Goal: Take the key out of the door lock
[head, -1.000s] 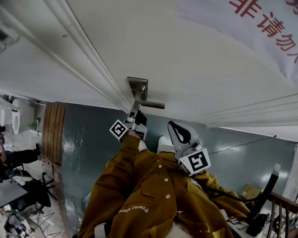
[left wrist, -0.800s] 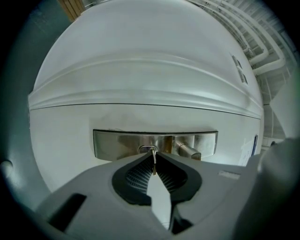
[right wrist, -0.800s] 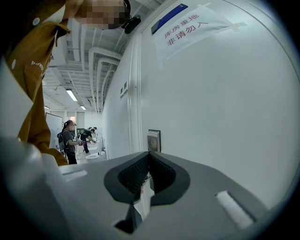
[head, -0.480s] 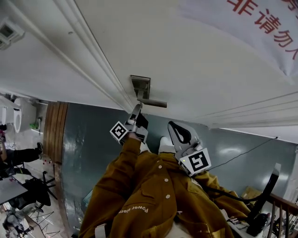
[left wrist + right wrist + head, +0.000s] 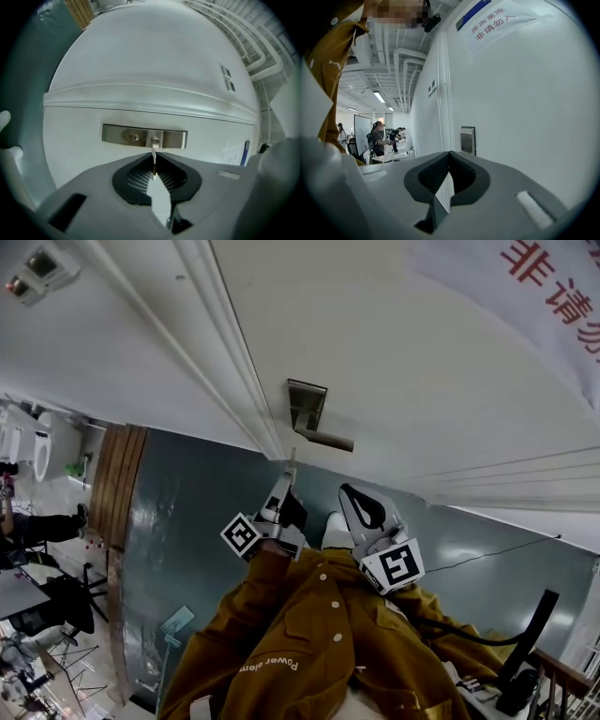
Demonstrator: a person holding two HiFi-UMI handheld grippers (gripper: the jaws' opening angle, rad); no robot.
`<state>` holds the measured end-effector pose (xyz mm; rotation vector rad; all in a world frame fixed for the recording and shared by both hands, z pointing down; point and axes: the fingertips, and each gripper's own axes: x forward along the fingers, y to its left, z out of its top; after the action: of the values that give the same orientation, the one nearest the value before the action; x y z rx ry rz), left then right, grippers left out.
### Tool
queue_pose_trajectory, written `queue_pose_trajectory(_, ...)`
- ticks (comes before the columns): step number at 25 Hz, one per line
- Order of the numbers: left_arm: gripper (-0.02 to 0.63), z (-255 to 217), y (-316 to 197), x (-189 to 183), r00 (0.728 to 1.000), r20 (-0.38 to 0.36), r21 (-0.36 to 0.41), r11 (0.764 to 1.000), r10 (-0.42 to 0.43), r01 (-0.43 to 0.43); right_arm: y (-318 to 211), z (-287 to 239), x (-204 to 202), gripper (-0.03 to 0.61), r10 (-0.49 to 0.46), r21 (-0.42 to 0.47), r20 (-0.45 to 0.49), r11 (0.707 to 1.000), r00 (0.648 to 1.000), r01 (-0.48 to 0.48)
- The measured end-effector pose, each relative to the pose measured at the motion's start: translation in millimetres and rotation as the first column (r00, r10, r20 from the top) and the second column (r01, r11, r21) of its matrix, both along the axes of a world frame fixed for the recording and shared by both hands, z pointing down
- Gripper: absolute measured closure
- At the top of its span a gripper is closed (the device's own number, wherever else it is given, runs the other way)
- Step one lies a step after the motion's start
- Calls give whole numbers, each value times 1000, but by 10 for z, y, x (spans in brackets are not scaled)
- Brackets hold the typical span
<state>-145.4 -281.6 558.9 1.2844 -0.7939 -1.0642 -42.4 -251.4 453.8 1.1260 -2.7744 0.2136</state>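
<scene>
The brushed-metal lock plate point(image 5: 307, 405) with its lever handle point(image 5: 329, 439) sits on the white door point(image 5: 394, 352). My left gripper point(image 5: 286, 482) is shut on the thin silver key point(image 5: 292, 463), which sticks out of its tips and hangs clear of the plate. In the left gripper view the key point(image 5: 153, 162) is pinched edge-on between the dark pads of the left gripper point(image 5: 153, 157), with the lock plate point(image 5: 117, 135) and its empty keyhole point(image 5: 133, 137) just beyond. My right gripper point(image 5: 345, 491) is shut and holds nothing; the right gripper point(image 5: 450, 153) faces the door beside the lock plate point(image 5: 468, 139).
A white paper sign with red print point(image 5: 553, 296) hangs on the door to the right of the lock. The door frame's mouldings point(image 5: 225, 352) run left of the plate. A dark green wall point(image 5: 187, 540) and an office with people and desks point(image 5: 379, 140) lie further left.
My left gripper has drawn back from the lock plate with the key in it; the key now hangs clear of the keyhole. The right gripper has stayed put.
</scene>
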Motion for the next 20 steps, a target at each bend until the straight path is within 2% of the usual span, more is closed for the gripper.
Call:
queue_pose_trajectory(8, 586, -467, 247, 26, 996, 91, 38, 999, -8, 4, 49, 28, -86, 572, -33, 0, -15, 999, 999, 33)
queue_pose_trajectory(20, 586, -633, 305, 5, 991, 132, 29, 999, -22, 19, 24, -39, -41, 572, -21, 3, 0, 1000, 1000, 21)
